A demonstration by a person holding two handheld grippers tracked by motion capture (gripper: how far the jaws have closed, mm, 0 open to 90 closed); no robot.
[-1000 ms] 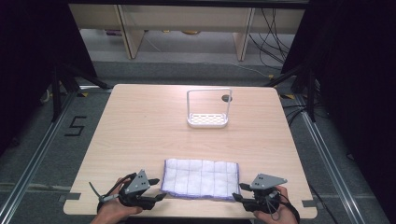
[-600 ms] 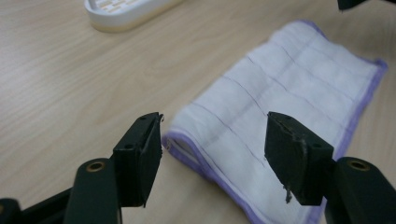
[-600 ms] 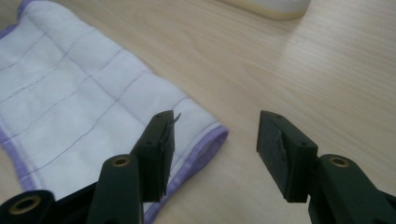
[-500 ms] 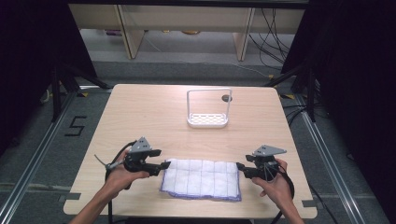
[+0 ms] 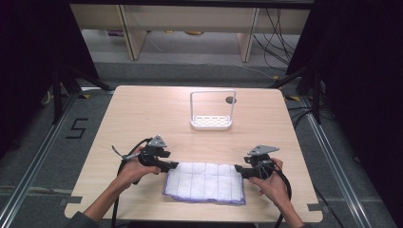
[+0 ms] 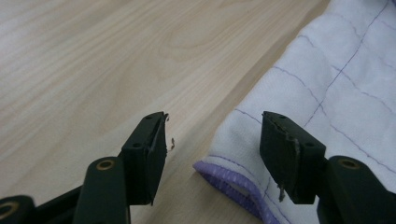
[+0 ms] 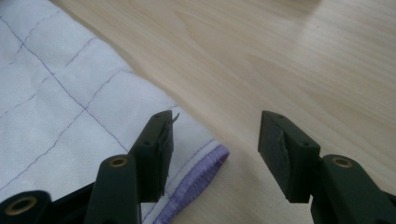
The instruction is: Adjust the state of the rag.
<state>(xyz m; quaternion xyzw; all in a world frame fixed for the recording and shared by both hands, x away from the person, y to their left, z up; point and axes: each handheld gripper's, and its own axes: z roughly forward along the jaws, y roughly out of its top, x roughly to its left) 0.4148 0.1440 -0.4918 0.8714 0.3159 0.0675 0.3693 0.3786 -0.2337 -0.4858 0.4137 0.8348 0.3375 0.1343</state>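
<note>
Between both open hand-held grippers lies the folded cloth [image 5: 205, 182], corners at their jaws

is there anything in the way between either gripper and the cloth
Nothing visible. The left gripper and right gripper both stand open at corners of the cloth, its purple hem lying between each pair of jaws, with bare table around.

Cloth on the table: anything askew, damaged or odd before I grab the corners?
Mostly fine. The cloth lies flat but slightly skewed to the table edge. In the left gripper view its purple hem corner curls up a little. No spills or tears.
</note>
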